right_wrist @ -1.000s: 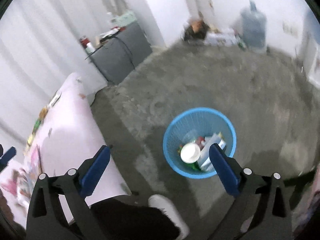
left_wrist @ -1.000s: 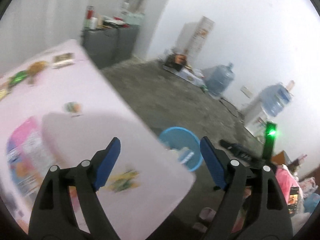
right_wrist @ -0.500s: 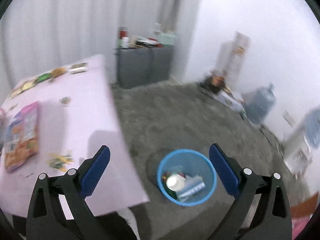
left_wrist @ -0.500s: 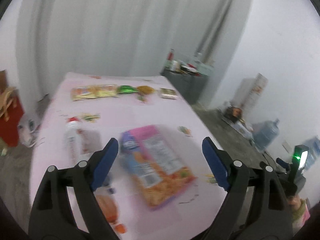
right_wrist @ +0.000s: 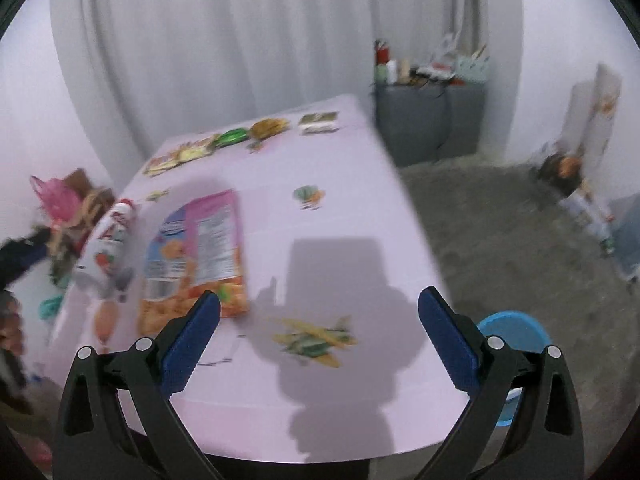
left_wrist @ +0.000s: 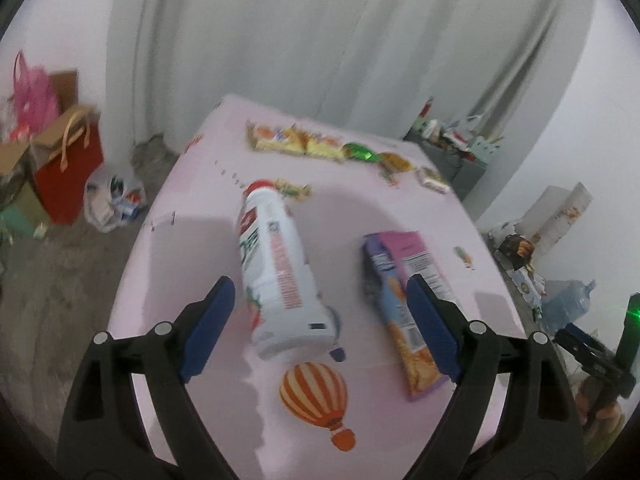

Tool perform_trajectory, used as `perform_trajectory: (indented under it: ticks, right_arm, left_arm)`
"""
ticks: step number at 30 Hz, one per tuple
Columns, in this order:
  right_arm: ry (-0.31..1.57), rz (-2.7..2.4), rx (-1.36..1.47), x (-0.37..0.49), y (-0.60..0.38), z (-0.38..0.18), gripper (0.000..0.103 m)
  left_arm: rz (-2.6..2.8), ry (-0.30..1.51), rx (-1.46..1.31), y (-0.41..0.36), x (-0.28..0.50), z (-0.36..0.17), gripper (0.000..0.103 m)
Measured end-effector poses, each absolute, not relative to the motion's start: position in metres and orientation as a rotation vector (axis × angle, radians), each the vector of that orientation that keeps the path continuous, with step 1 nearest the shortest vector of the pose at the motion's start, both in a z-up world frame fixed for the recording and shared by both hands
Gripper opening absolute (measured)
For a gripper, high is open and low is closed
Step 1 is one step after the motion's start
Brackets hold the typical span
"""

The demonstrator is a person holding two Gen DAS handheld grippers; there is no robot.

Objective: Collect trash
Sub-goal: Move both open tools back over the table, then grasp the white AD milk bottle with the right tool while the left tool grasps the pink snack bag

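The left gripper (left_wrist: 318, 326) stands wide, with nothing pressed between its blue pads; its jaws have just been opening. It hangs over the near end of a pink table (left_wrist: 192, 240). A white bottle (left_wrist: 280, 276) with a red cap lies on its side on the table, its base appearing between the pads (no contact is visible). Just to the right of the bottle lies a pink and orange snack box (left_wrist: 404, 304), flat on the table. At the far edge of the table sits a row of small wrappers (left_wrist: 304, 144), yellow, green and brown. A red paper bag (left_wrist: 68, 172) and a white plastic bag (left_wrist: 110, 200) stand on the floor to the left of the table.

The right gripper (right_wrist: 320, 336) is also spread wide and holds nothing. It hangs over the near right part of the table, above a printed aeroplane picture (right_wrist: 314, 340). A blue basket (right_wrist: 516, 332) stands on the floor beside the table's right corner, partly hidden behind the right finger.
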State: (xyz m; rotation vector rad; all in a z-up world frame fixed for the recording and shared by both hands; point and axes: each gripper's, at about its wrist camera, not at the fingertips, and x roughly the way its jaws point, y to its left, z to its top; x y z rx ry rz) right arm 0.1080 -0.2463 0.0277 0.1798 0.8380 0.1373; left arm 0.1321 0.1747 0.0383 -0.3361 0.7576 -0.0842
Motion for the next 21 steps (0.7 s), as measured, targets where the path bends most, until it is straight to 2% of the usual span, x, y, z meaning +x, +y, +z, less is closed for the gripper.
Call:
perform_trajectory:
  ticks: [12, 16, 21]
  right_arm:
    - [0.935, 0.384, 0.353, 0.144, -0.193, 0.026, 0.096]
    - [0.956, 0.546, 0.362, 0.172, -0.147, 0.042, 0.091]
    - [1.113, 0.688, 0.345, 0.227, -0.060, 0.029, 0.086]
  left_arm:
    - [-0.031, 0.792, -0.402, 0.194, 0.161, 0.009, 0.083]
    - [0.029, 0.773, -0.446, 0.215, 0.151, 0.004, 0.083]
    - [0.094, 0.748, -0.496, 0.242, 0.129, 0.005, 0.083]
